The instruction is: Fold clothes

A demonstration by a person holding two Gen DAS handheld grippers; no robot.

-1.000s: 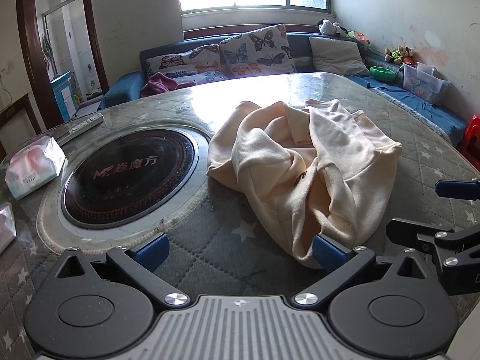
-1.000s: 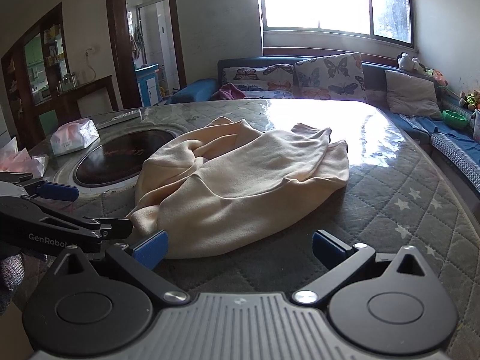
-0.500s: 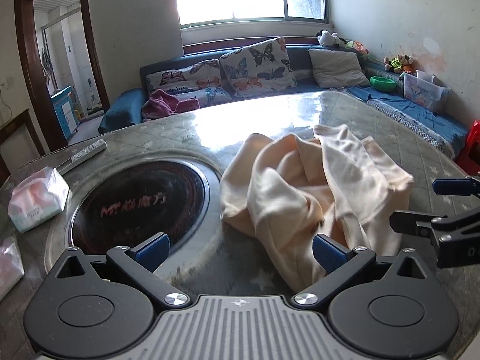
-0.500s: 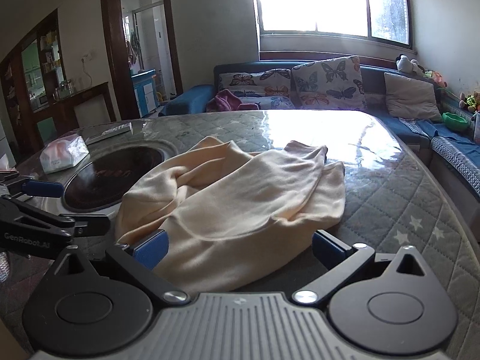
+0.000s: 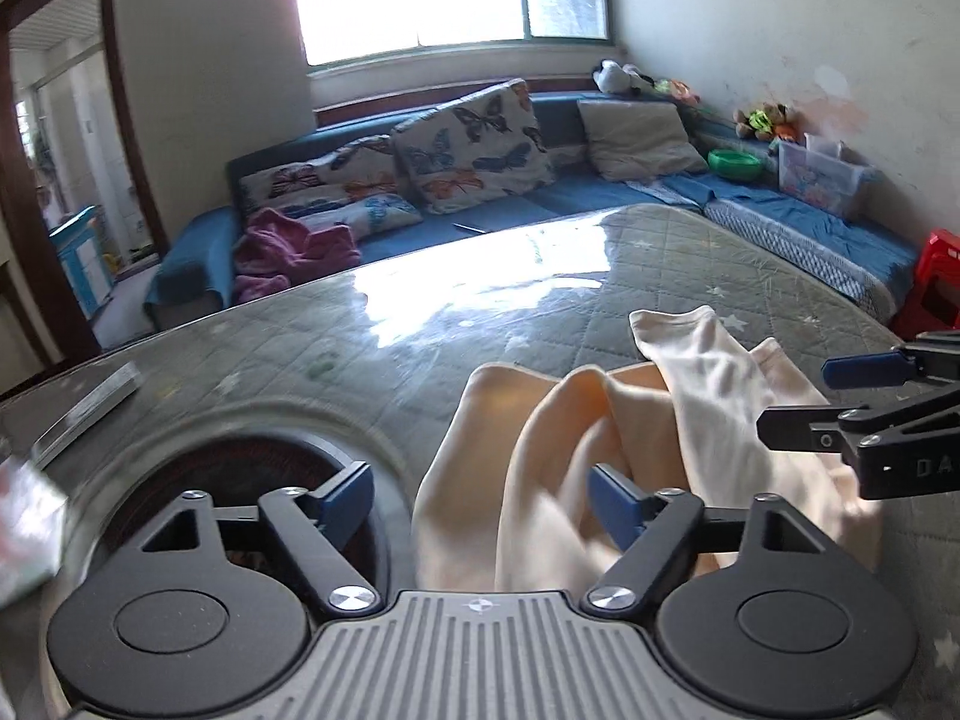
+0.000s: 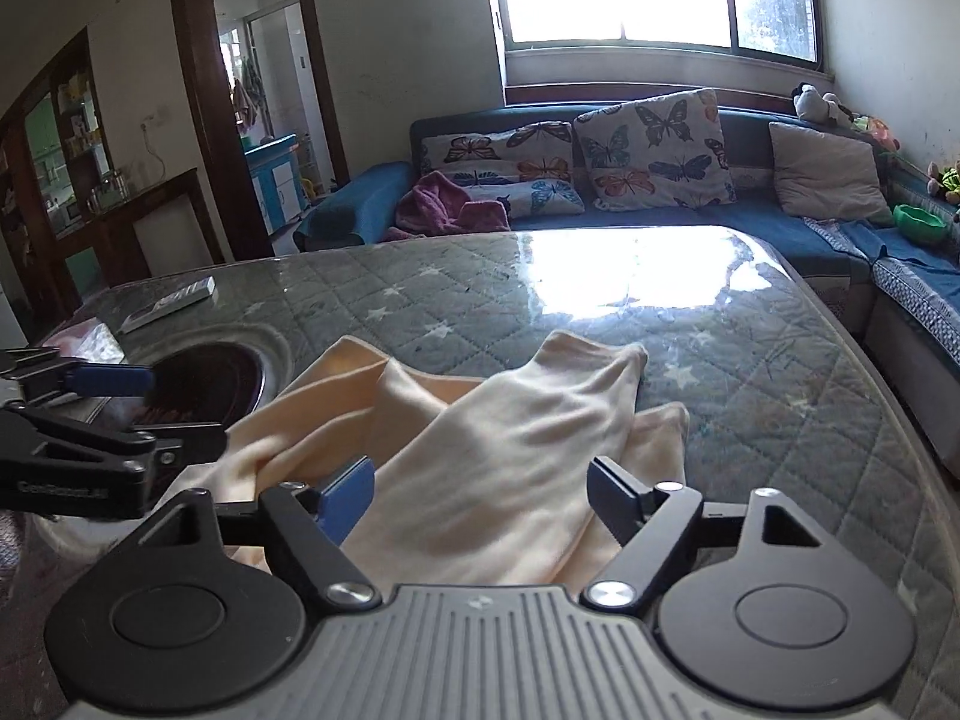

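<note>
The cream garment (image 6: pixel 516 444) lies in a crumpled heap at the near edge of the table (image 6: pixel 750 360), just beside the round black cooktop (image 6: pixel 210 384) set into the table's left part. One sleeve or corner pokes up toward the table's middle; the rest is bunched in loose ridges, with no flat panel or crease line that we can see. So we judge the folding barely begun: the cloth has yet to be spread out, and every fold is left to do.

Our left claw (image 5: pixel 480 504) stands wide, its right pad against the fabric but gripping nothing. Our right claw (image 6: pixel 480 501) is likewise spread wide over the near hem, empty. A remote (image 6: pixel 171 303) rests near the table's far left edge.
</note>
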